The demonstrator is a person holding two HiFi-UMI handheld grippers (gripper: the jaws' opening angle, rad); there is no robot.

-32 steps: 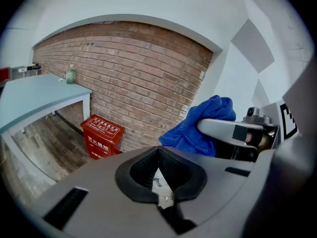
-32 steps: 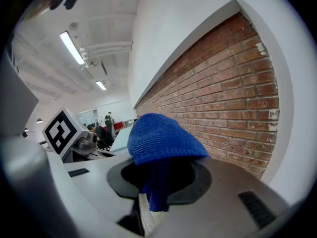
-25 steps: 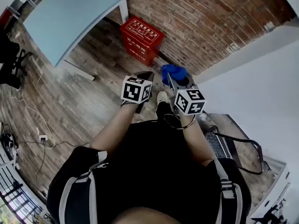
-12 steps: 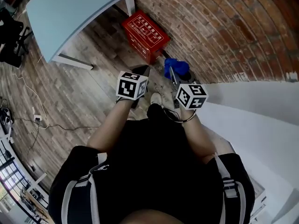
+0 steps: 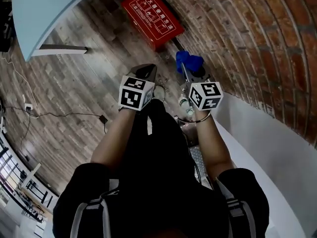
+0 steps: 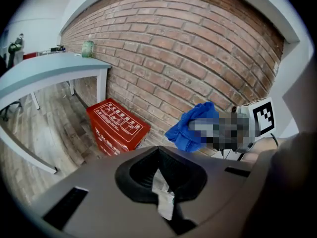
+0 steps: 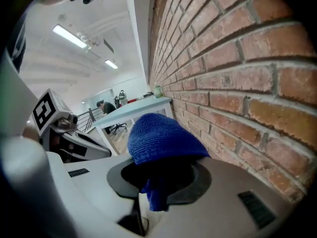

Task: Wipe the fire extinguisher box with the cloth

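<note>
The red fire extinguisher box [image 5: 148,16] stands on the wooden floor against the brick wall, ahead of both grippers; it also shows in the left gripper view [image 6: 116,128]. My right gripper [image 5: 186,72] is shut on a blue cloth [image 5: 188,62], which bunches over the jaw tips [image 7: 158,167] and hangs close to the bricks. The blue cloth [image 6: 190,128] is held in the air, short of the box. My left gripper [image 5: 145,73] is level with the right one, shut with nothing in it [image 6: 159,150].
A light blue table [image 5: 44,9] stands left of the box, with a green jar [image 6: 87,48] on it. The brick wall [image 5: 237,33] runs along the right. A white wall [image 5: 262,148] is near right. A cable and power strip [image 5: 27,105] lie on the floor at left.
The person has stepped forward along the wall and the view has swung. Both grippers keep their pose, and the cloth stays in the right one.
</note>
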